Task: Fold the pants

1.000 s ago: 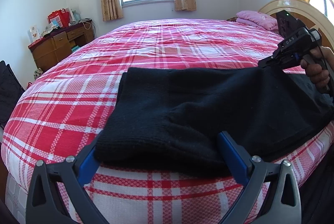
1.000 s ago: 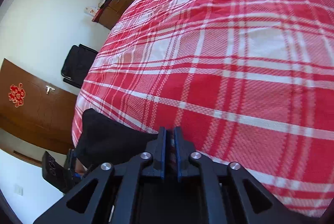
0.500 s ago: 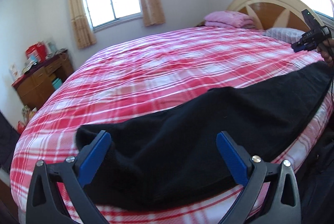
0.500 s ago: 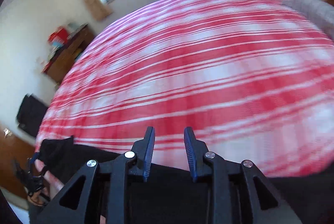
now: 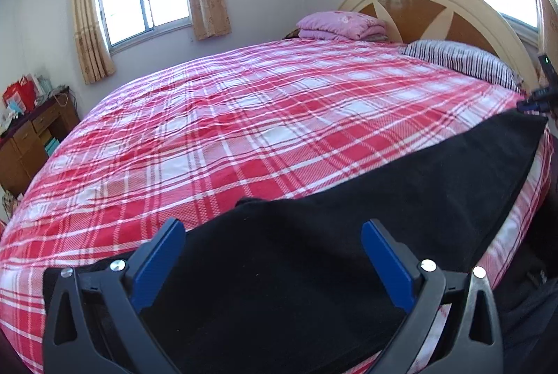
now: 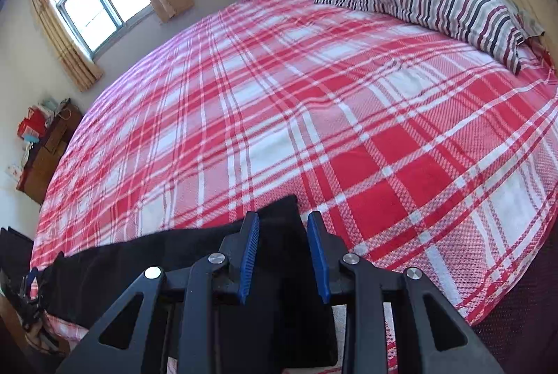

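Black knit pants (image 5: 348, 234) lie along the lower frame on the red plaid bedspread (image 5: 261, 130), beneath the wide-spread left gripper (image 5: 273, 264) and the right gripper (image 6: 283, 255), whose jaws have just been opening and pinch nothing.

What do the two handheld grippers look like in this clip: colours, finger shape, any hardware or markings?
Both the left gripper and the right gripper share one design: black plastic frames with triangular cut-outs, silver round screw heads at the joints, and flat blue finger pads. No cables, markings or sleeves are visible.

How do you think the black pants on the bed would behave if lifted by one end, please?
Probably floppy: the black pants lie flat, following the bed to its edge. Their thick, matte knit look suggests some weight and little slipperiness. Lifted by one end, they would likely sag and drag.
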The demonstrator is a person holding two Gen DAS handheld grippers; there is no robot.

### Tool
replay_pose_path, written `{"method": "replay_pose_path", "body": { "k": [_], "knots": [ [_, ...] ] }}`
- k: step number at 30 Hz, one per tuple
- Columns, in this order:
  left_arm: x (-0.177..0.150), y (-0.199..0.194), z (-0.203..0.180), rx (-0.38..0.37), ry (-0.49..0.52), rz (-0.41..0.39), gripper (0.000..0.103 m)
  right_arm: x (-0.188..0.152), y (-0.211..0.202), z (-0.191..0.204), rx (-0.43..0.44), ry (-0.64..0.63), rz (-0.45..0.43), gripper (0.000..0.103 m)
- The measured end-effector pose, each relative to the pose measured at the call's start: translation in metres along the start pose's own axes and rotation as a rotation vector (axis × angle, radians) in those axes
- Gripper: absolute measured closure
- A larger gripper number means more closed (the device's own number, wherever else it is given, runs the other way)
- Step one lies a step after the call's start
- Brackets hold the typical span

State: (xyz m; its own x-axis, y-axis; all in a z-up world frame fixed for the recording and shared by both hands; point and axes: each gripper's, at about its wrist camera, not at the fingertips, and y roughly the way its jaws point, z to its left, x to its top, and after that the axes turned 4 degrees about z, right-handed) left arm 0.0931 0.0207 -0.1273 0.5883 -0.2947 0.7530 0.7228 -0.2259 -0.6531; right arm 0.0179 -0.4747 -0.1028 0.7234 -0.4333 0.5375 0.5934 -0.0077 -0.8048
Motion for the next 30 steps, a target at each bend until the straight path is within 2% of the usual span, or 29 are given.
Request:
{"method": "replay_pose_path", "body": {
  "k": [6,8,9,10,13,16,18,21,23,24,25,27,30],
  "knots": [
    [-0.006,0.015,0.003,0.022,-0.034,0.053,0.0,-0.004,0.006,-0.002,0.09,0.004,0.015,0.073],
    [-0.009,0.019,0.003,0.028,-0.034,0.064,0.0,-0.005,0.003,-0.001,0.097,-0.006,-0.001,0.084],
    [-0.01,0.02,0.004,0.029,-0.036,0.069,0.0,-0.005,0.0,-0.001,0.091,-0.005,-0.02,0.095],
    [-0.012,0.021,0.006,0.03,-0.042,0.074,0.0,-0.004,-0.004,-0.002,0.092,-0.003,-0.052,0.101],
    [-0.013,0.022,0.008,0.029,-0.051,0.078,0.0,-0.001,-0.019,0.001,0.071,-0.017,-0.151,0.101],
    [-0.014,0.023,0.007,0.028,-0.054,0.079,0.0,-0.002,-0.023,0.009,0.024,-0.057,-0.194,0.102],
    [-0.014,0.023,0.005,0.027,-0.044,0.078,0.0,-0.001,-0.018,0.012,0.007,-0.079,-0.151,0.101],
    [-0.013,0.022,-0.001,0.038,-0.012,0.073,0.0,0.001,-0.018,0.004,0.066,-0.05,-0.131,0.1],
    [-0.013,0.021,-0.003,0.039,0.0,0.072,0.0,0.002,-0.013,-0.002,0.077,-0.024,-0.089,0.093],
    [-0.013,0.021,-0.004,0.038,0.003,0.072,0.0,0.002,-0.011,-0.004,0.08,-0.02,-0.071,0.084],
    [-0.013,0.02,-0.004,0.038,0.005,0.071,0.0,0.0,-0.008,-0.006,0.096,-0.017,-0.032,0.082],
    [-0.012,0.018,-0.002,0.04,0.006,0.064,0.0,-0.004,-0.007,-0.007,0.121,-0.016,0.011,0.082],
    [-0.011,0.016,0.001,0.044,-0.004,0.058,0.0,-0.007,-0.01,-0.006,0.178,-0.013,0.025,0.082]
  ]
}}
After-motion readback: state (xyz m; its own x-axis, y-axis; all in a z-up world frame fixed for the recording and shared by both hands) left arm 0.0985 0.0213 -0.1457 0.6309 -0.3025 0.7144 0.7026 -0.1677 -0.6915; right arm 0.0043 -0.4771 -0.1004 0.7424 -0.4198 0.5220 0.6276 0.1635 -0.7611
